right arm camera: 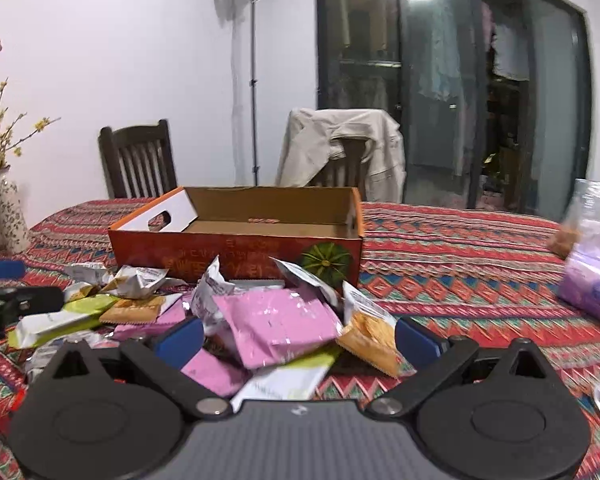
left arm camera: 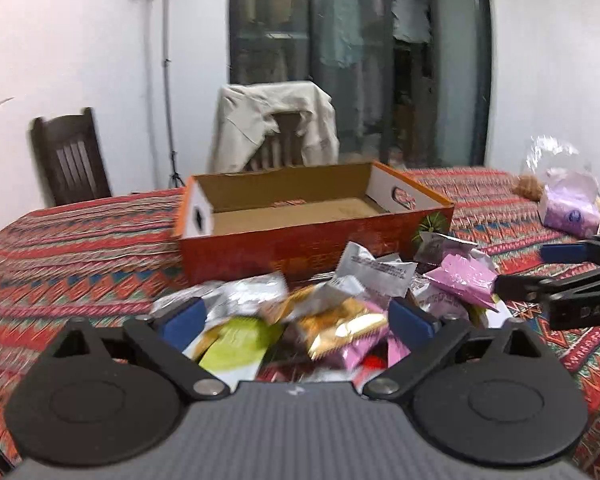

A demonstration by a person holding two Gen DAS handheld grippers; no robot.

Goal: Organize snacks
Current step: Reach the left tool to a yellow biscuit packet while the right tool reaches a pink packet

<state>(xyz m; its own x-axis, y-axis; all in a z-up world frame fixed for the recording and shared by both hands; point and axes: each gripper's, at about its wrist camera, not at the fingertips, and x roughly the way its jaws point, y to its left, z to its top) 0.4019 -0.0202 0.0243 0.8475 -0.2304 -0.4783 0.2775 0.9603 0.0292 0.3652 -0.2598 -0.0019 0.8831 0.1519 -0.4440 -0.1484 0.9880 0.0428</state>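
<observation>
An open orange cardboard box [right arm camera: 236,246] sits on a table covered by a red patterned tablecloth [right arm camera: 460,264], and everything else is placed from it. Its inside shows only bare brown cardboard with a small printed patch on the floor; one end flap carries a white panel with a cut-out handle. Just in front of the box's near long wall lies a loose pile of snack packets [right arm camera: 260,320], some touching that wall: a pink packet [right arm camera: 276,320] near the middle, a golden packet [left arm camera: 340,328], a lime-green packet [left arm camera: 240,340] and several crumpled silver ones.

The left gripper [left arm camera: 296,320] hangs over the near side of the pile, on the side away from the box, its blue-padded jaws spread wide with packets lying between them but none pinched. The right gripper [right arm camera: 296,338] is likewise released, jaws wide over the pink packet, pads not pressing on it.

Beyond the box stand a dark wooden chair [right arm camera: 140,160] and a second chair draped with a beige jacket [right arm camera: 340,140]. Well off to the box's right lies a clear plastic bag [right arm camera: 592,256] with purple contents.
</observation>
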